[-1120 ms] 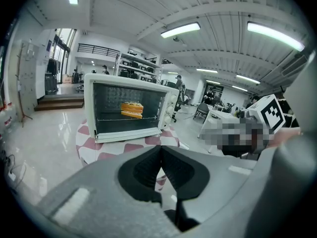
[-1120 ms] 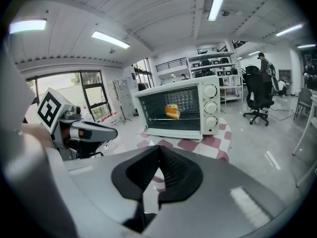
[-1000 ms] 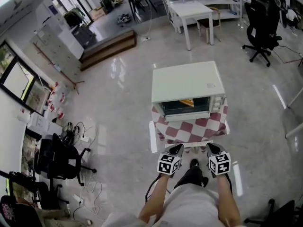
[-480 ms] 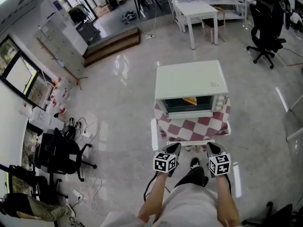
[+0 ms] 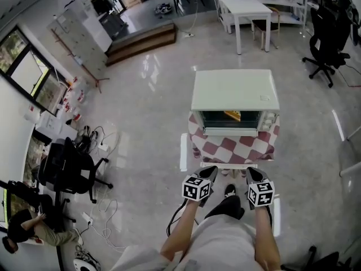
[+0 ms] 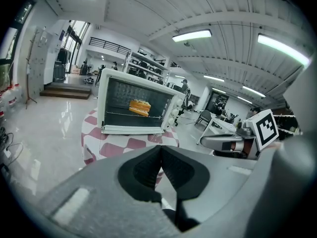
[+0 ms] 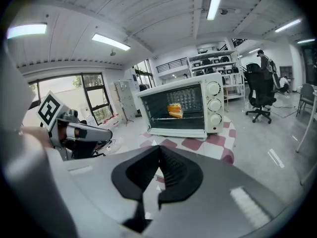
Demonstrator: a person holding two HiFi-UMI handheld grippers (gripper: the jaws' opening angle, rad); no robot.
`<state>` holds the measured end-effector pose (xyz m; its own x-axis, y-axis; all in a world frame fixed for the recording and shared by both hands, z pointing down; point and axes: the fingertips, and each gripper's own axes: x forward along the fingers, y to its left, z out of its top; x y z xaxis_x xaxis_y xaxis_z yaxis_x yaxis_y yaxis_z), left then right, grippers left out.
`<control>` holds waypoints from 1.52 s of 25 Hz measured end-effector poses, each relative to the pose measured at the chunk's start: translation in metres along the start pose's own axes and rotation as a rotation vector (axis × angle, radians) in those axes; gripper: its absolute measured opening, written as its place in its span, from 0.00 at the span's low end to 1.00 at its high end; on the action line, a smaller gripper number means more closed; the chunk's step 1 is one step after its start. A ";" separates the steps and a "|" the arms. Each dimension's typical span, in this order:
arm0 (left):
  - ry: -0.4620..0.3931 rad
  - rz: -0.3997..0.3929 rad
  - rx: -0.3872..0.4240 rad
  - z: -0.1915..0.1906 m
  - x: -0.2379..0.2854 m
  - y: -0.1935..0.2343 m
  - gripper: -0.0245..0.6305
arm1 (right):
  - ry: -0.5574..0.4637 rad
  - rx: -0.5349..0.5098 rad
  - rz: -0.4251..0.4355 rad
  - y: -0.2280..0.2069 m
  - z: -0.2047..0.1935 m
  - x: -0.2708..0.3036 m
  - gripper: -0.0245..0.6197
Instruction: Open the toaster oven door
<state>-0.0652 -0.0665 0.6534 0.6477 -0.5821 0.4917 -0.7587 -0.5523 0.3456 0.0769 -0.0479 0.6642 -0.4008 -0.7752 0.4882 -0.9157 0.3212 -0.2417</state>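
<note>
A white toaster oven (image 5: 234,90) stands on a small table with a red-and-white checked cloth (image 5: 232,147). Its glass door (image 6: 132,107) is closed, and a yellow piece of food (image 6: 139,106) lies on the rack inside. Three knobs (image 7: 214,103) sit at the right of the door. Both grippers hang side by side in front of the table, short of the oven and touching nothing. My left gripper (image 5: 210,171) is shut and empty; so is my right gripper (image 5: 251,173). Each gripper view shows its jaws pressed together (image 6: 161,150) (image 7: 159,150).
A black office chair (image 5: 66,174) and loose cables (image 5: 104,208) are at the left on the glossy floor. A white table (image 5: 248,10) and another black chair (image 5: 327,38) stand behind the oven. Wooden steps (image 5: 141,41) lie far left. A person sits at the lower left corner.
The head view has swung, so the oven and table sit a little higher and further right in it. Both grippers stay shut and level in front of the body.
</note>
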 end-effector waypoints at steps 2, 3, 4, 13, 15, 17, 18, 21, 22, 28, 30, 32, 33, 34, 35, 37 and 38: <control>-0.020 -0.005 -0.026 0.005 -0.002 0.005 0.04 | 0.015 0.015 -0.001 -0.001 -0.003 0.005 0.04; -0.028 -0.003 -0.037 0.007 -0.003 0.007 0.04 | 0.018 0.021 0.000 -0.001 -0.003 0.006 0.04; -0.031 -0.001 -0.042 0.007 -0.003 0.008 0.04 | 0.021 0.020 0.000 -0.001 -0.002 0.006 0.04; -0.050 -0.003 -0.084 0.006 -0.004 0.016 0.04 | 0.068 0.048 0.026 0.002 -0.016 0.009 0.04; -0.058 -0.005 -0.087 0.006 -0.005 0.016 0.04 | 0.078 0.054 0.028 0.002 -0.020 0.009 0.04; -0.057 -0.007 -0.083 0.006 -0.005 0.016 0.04 | 0.075 0.054 0.029 0.004 -0.019 0.008 0.04; -0.055 -0.005 -0.082 0.005 -0.005 0.017 0.04 | 0.071 0.054 0.028 0.004 -0.018 0.008 0.04; -0.050 0.010 -0.078 0.002 -0.005 0.018 0.04 | 0.060 0.049 0.026 0.005 -0.016 0.008 0.04; -0.051 0.013 -0.079 0.001 -0.005 0.018 0.04 | 0.057 0.051 0.026 0.005 -0.015 0.008 0.04; -0.033 0.000 -0.054 -0.005 -0.007 0.008 0.04 | 0.036 0.058 0.019 0.010 -0.008 0.007 0.04; -0.035 -0.016 -0.053 -0.006 -0.006 0.005 0.04 | 0.031 0.055 0.020 0.011 -0.007 0.009 0.04; -0.033 -0.033 -0.066 -0.008 -0.005 0.004 0.04 | 0.029 0.051 0.024 0.013 -0.008 0.011 0.04; -0.032 -0.038 -0.076 -0.010 -0.005 0.003 0.04 | 0.030 0.047 0.028 0.014 -0.009 0.011 0.04; -0.029 -0.039 -0.085 -0.011 -0.005 0.003 0.04 | 0.028 0.043 0.031 0.016 -0.009 0.011 0.04; -0.026 -0.040 -0.090 -0.012 -0.004 0.003 0.04 | 0.024 0.039 0.034 0.017 -0.008 0.010 0.04; -0.017 -0.043 -0.088 -0.014 -0.003 0.000 0.04 | 0.016 0.033 0.035 0.018 -0.007 0.007 0.04; -0.014 -0.046 -0.083 -0.015 -0.003 -0.002 0.04 | 0.013 0.029 0.033 0.017 -0.006 0.007 0.04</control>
<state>-0.0662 -0.0549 0.6632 0.6822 -0.5661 0.4628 -0.7312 -0.5275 0.4326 0.0582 -0.0445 0.6679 -0.4315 -0.7575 0.4900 -0.9006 0.3304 -0.2823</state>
